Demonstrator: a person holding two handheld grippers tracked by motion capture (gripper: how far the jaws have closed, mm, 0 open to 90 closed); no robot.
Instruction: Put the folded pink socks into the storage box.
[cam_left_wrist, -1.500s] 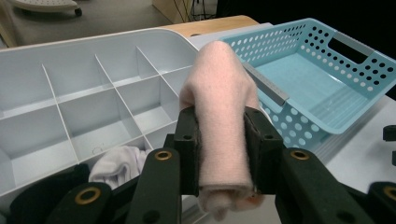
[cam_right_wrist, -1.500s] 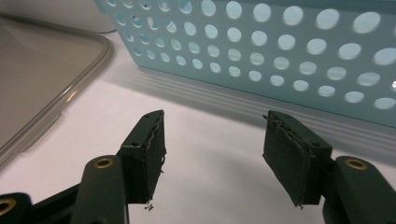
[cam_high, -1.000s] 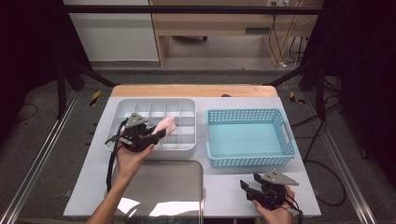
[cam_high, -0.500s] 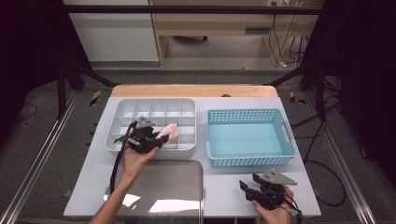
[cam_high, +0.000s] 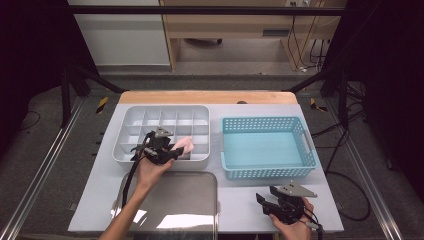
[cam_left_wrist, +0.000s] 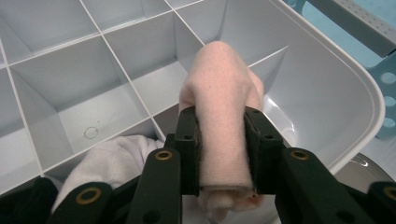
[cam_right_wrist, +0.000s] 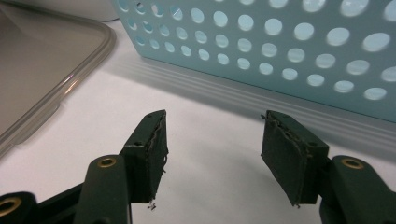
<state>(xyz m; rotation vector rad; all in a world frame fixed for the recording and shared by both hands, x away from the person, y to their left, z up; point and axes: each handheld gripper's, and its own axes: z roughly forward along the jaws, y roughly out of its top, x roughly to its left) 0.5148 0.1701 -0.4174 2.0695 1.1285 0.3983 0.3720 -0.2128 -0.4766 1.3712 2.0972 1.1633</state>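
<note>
A pale pink rolled cloth (cam_left_wrist: 219, 116) is pinched between the jaws of my left gripper (cam_left_wrist: 222, 151), which is shut on it. It hangs over the front right compartments of the white divided organizer (cam_left_wrist: 327, 93). In the high view the pink cloth (cam_high: 184, 144) and left gripper (cam_high: 172, 150) sit at the organizer's (cam_high: 130, 112) front edge. A white cloth (cam_left_wrist: 109, 161) lies in a front compartment below the jaws. My right gripper (cam_right_wrist: 212, 154) stands open and empty above the white table, facing the blue basket (cam_right_wrist: 280, 42); in the high view the right gripper (cam_high: 267, 201) rests near the front edge.
The perforated blue basket (cam_high: 305, 137) stands right of the organizer, with nothing in it. A grey translucent lid (cam_high: 175, 205) lies flat at the table's front, left of my right gripper. The lid's rim (cam_right_wrist: 70, 79) reaches into the right gripper view.
My left gripper with the pink cloth has drifted slightly right and toward the organizer's front edge. The right gripper has stayed put.
</note>
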